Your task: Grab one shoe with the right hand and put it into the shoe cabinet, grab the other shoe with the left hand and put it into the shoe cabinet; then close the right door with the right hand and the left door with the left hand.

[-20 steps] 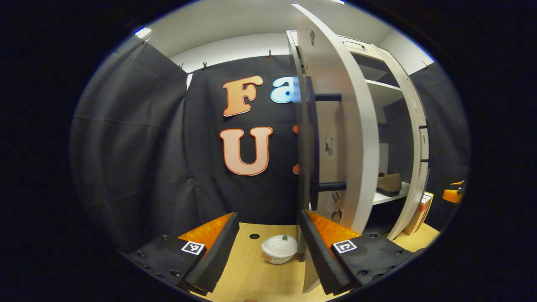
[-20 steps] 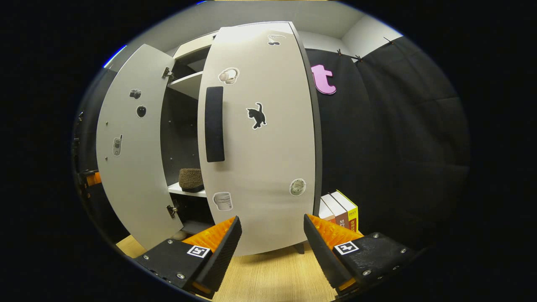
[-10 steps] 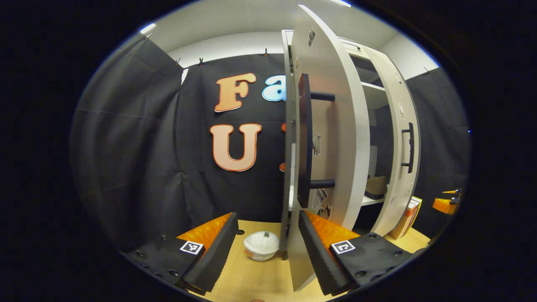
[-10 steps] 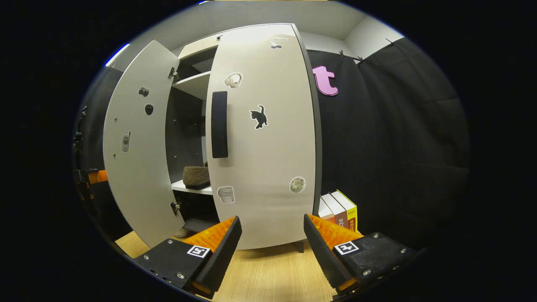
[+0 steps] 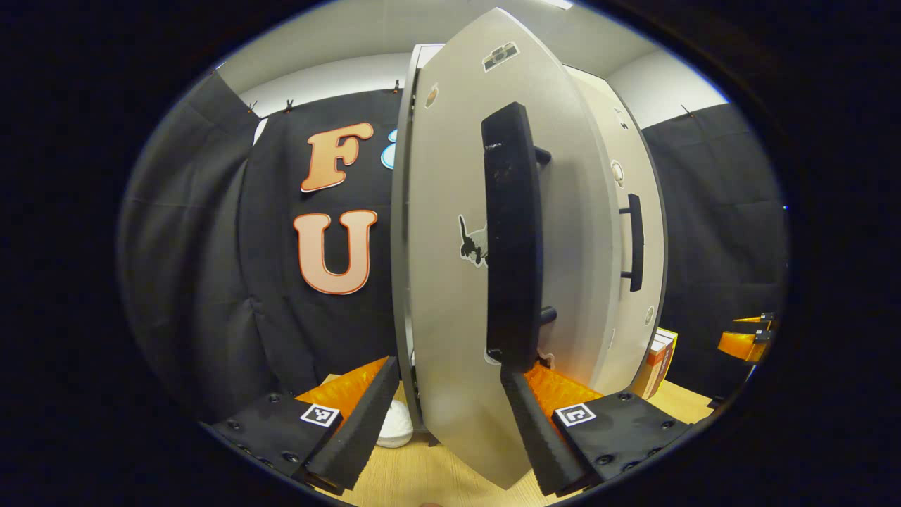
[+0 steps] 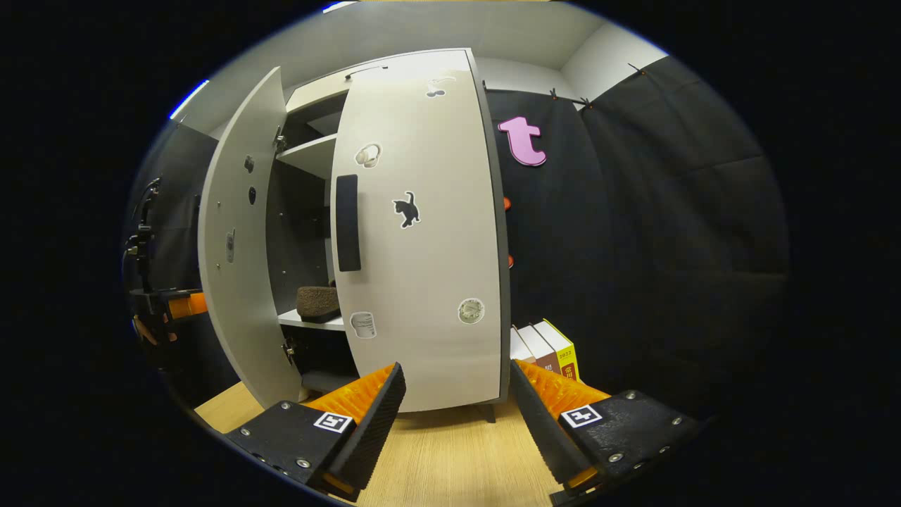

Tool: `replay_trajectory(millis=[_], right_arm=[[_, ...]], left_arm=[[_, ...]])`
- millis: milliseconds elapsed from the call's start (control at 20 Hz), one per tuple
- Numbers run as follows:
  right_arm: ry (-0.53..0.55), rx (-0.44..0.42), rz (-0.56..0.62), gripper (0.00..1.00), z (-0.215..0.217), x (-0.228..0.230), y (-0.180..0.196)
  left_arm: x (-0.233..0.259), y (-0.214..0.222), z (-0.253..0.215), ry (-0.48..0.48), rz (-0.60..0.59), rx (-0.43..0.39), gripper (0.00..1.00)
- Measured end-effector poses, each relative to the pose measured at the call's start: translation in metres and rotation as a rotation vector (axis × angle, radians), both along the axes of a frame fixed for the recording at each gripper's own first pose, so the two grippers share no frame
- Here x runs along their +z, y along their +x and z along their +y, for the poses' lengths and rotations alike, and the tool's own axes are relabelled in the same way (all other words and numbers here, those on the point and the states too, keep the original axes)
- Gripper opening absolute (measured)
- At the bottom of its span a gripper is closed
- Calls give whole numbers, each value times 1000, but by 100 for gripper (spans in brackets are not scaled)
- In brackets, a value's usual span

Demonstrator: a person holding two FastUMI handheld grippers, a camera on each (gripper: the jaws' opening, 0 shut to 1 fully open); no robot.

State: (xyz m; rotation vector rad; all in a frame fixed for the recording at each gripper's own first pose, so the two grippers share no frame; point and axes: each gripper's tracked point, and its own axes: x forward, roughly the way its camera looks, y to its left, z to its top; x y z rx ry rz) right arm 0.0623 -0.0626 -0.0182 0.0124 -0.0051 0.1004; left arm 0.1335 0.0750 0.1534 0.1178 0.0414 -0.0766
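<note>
In the left gripper view the cabinet's left door (image 5: 450, 282) stands very close, its black handle (image 5: 512, 232) upright. My left gripper (image 5: 447, 415) is open, the door's lower part showing between its fingers and one fingertip just under the handle's lower end. Beyond it stands the right door (image 5: 626, 211). In the right gripper view my right gripper (image 6: 454, 415) is open and holds nothing, a little back from the nearly shut right door (image 6: 429, 267). The left door (image 6: 236, 239) stands ajar. Through the gap a brown shoe (image 6: 318, 301) rests on a shelf.
The cabinet stands on a wooden surface (image 6: 450, 458). A few books (image 6: 545, 345) lean at the cabinet's right side. A white bowl (image 5: 391, 426) sits by its left foot. The left gripper and a hand (image 6: 165, 306) show behind the left door.
The left door has swung toward the cabinet and its front now faces my left gripper. The right gripper has drawn back slightly from the right door, still open.
</note>
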Motion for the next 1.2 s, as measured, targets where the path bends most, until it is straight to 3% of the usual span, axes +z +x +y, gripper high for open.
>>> replay_trajectory(millis=[50, 100, 150, 450, 500, 600, 1200], right_arm=[[-8, -13, -4, 92, -7, 0, -3], [-16, -27, -7, 92, -14, 0, -6], [-20, -40, -8, 92, -21, -1, -8], [-4, -100, -7, 92, -50, 0, -15], [-6, -110, -5, 92, -53, -1, -16], [-9, -121, 1, 92, -58, -4, -15], [-21, -112, 40, 92, -44, 12, 21]], left_arm=[[-1, 6, -5, -1, 1, -12, 99], [-1, 14, -10, 0, 0, -22, 92], [-1, 24, -14, 3, -3, -26, 96], [-9, 83, -36, 51, 8, -25, 95], [-6, 88, -36, 54, 4, -25, 99], [-8, 90, -38, 50, 1, -23, 94], [-11, 90, -38, -22, 41, 12, 94]])
